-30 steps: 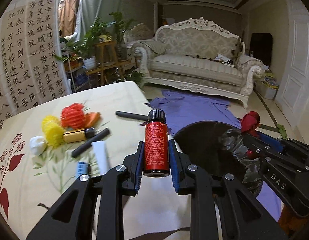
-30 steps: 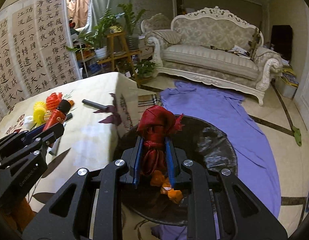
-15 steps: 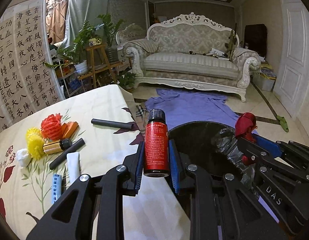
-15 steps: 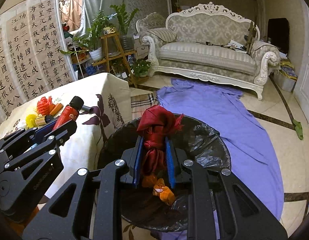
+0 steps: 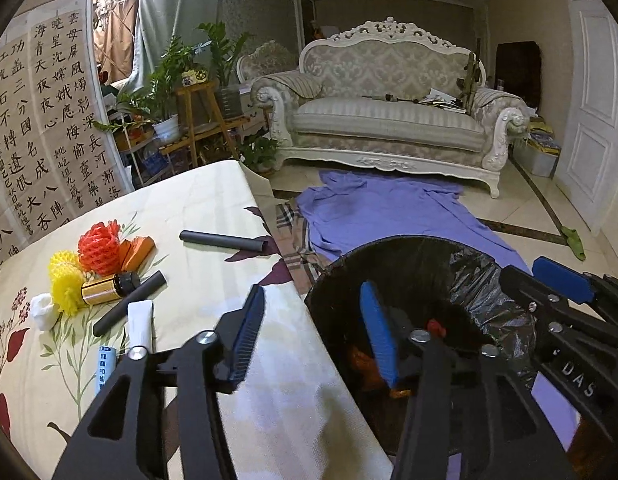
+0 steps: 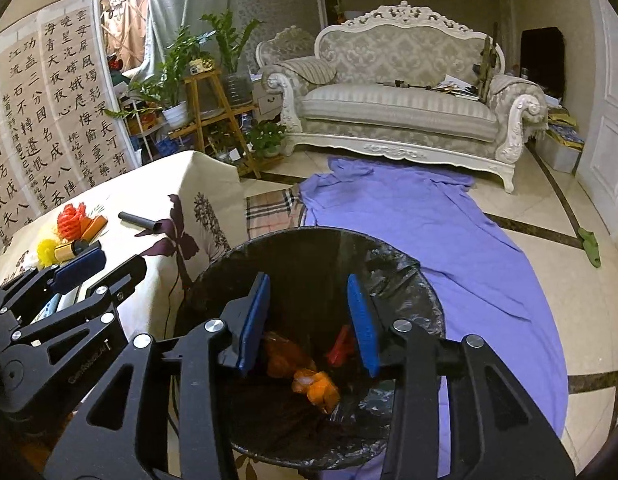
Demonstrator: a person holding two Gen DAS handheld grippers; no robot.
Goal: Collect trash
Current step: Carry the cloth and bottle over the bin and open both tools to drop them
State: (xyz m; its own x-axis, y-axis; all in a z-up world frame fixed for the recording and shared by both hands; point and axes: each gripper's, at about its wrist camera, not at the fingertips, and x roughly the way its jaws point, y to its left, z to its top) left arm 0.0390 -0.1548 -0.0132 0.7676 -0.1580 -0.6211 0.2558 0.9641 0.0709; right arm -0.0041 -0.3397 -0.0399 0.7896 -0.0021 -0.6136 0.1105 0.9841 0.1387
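Note:
My left gripper (image 5: pixel 313 292) hangs over the table edge and the rim of the black lined trash bin (image 5: pixel 393 240), its jaws opening with nothing between them. Over the bin's mouth (image 6: pixel 309 234), my right gripper (image 6: pixel 308 280) is opening too, and it is empty. Red scraps (image 6: pixel 338 347) and orange wrappers (image 6: pixel 311 384) lie in the bin. On the table remain a red foam net (image 5: pixel 99 246), yellow foam nets (image 5: pixel 65 280), a gold bottle (image 5: pixel 105 288), two black tubes (image 5: pixel 223 240) and a white tube (image 5: pixel 140 320).
The floral tablecloth (image 5: pixel 181 208) ends right beside the bin. A purple cloth (image 6: pixel 429 216) and a plaid cloth (image 6: pixel 269 208) lie on the tiled floor beyond. Further back stand a white sofa (image 6: pixel 401 112), a plant stand (image 6: pixel 213 112) and a calligraphy screen (image 5: pixel 41 120).
Both grippers have opened. The red bottle has left the left jaws and the red wad the right jaws; both are gone from between the fingers, with red showing inside the bin.

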